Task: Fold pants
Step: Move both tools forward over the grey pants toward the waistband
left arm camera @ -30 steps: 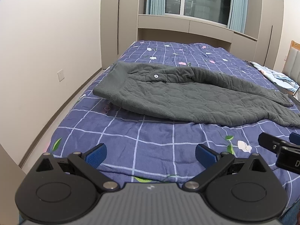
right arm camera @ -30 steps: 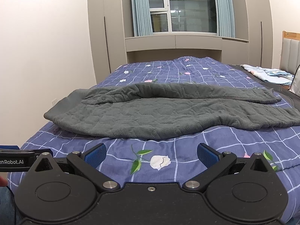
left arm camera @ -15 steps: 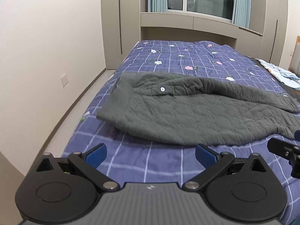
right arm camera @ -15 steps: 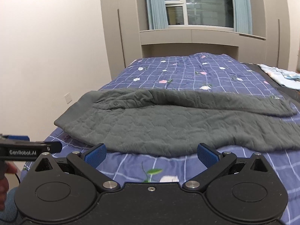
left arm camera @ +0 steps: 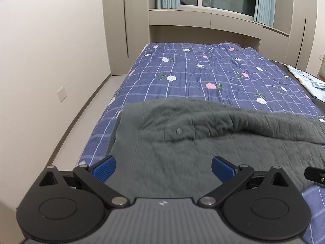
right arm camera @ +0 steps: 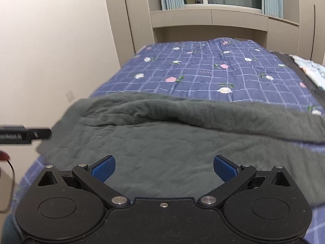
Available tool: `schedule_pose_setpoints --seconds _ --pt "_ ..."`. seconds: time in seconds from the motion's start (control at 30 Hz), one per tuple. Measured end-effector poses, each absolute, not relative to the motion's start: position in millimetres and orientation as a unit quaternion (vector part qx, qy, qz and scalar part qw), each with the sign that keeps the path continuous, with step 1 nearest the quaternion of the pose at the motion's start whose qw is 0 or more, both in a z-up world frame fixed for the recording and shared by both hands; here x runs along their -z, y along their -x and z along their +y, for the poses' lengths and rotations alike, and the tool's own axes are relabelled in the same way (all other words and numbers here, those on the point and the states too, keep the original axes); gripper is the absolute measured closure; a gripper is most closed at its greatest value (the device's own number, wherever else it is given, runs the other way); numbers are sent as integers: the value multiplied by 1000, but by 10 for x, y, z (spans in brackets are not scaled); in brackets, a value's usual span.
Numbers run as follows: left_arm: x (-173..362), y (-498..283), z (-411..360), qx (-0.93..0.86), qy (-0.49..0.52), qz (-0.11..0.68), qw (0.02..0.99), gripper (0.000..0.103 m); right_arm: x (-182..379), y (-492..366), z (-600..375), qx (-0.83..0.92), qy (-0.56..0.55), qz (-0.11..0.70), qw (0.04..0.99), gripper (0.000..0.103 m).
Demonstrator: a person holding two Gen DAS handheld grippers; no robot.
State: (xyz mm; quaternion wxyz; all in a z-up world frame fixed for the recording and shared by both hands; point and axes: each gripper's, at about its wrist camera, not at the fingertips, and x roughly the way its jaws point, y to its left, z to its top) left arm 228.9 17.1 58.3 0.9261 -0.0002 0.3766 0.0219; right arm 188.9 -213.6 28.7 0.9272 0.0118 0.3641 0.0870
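Observation:
Dark grey quilted pants (left arm camera: 182, 152) lie across the blue floral bed, waistband with a button (left arm camera: 179, 130) at the left and legs running off to the right; they also show in the right wrist view (right arm camera: 172, 142). My left gripper (left arm camera: 163, 168) is open and empty, just above the waist end of the pants. My right gripper (right arm camera: 164, 168) is open and empty, over the near edge of the pants further right. The left gripper's tip shows in the right wrist view (right arm camera: 26, 135); the right gripper's tip shows in the left wrist view (left arm camera: 314, 174).
The bed's blue checked quilt (left arm camera: 203, 77) stretches back to a cabinet wall and window. A strip of floor (left arm camera: 81, 126) runs along the bed's left side by the white wall. Light blue folded cloth (left arm camera: 310, 83) lies at the far right.
Both grippers have moved forward from the bed's near edge to over the pants. Both stay open and empty.

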Motion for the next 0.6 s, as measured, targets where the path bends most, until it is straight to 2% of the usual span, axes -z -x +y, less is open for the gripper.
schedule_pose_setpoints --seconds 0.6 --pt "-393 -3741 151 -2 -51 380 924 1 -101 -3122 -2276 -69 21 381 922 0"
